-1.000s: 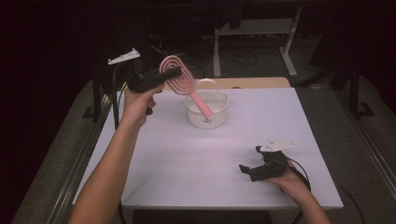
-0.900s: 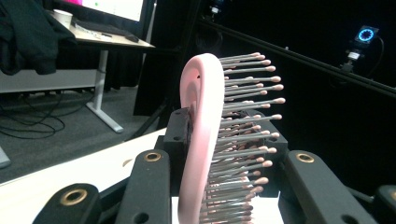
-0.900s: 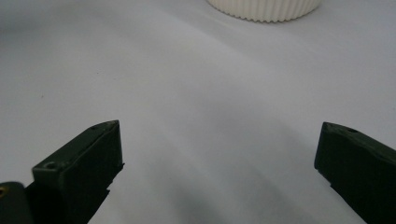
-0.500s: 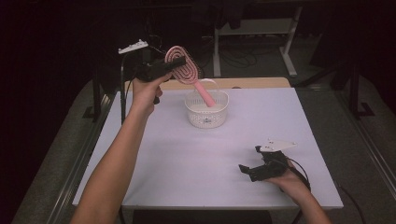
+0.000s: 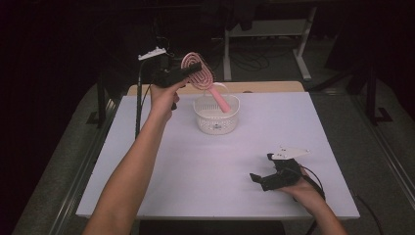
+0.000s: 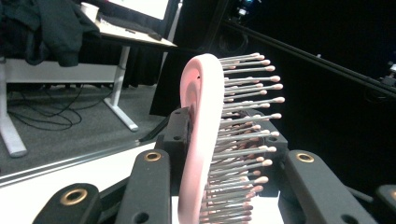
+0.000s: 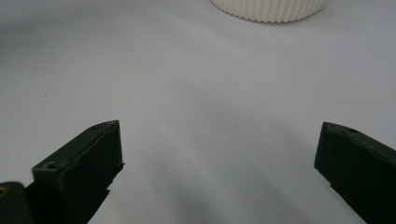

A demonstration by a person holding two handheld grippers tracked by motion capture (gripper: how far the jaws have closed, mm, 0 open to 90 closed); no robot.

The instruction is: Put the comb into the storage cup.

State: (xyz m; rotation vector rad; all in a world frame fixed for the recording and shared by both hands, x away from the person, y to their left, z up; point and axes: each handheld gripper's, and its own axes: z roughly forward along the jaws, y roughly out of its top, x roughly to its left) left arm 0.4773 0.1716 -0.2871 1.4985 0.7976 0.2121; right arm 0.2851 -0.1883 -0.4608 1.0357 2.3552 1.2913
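This looks like a lab or recording studio, not a home. A bare white table (image 5: 210, 166) stands alone under bright light, with black drapes and darkness all around it. Behind it sits a white-legged desk (image 6: 116, 39) with loose cables (image 6: 42, 114) trailing over grey carpet, a monitor and a cup (image 6: 88, 10) on top, and dark clothing (image 6: 46, 28) slung nearby.

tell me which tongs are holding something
The left tongs, raised over the basket, clamp the pink brush; the right tongs rest open on the table.
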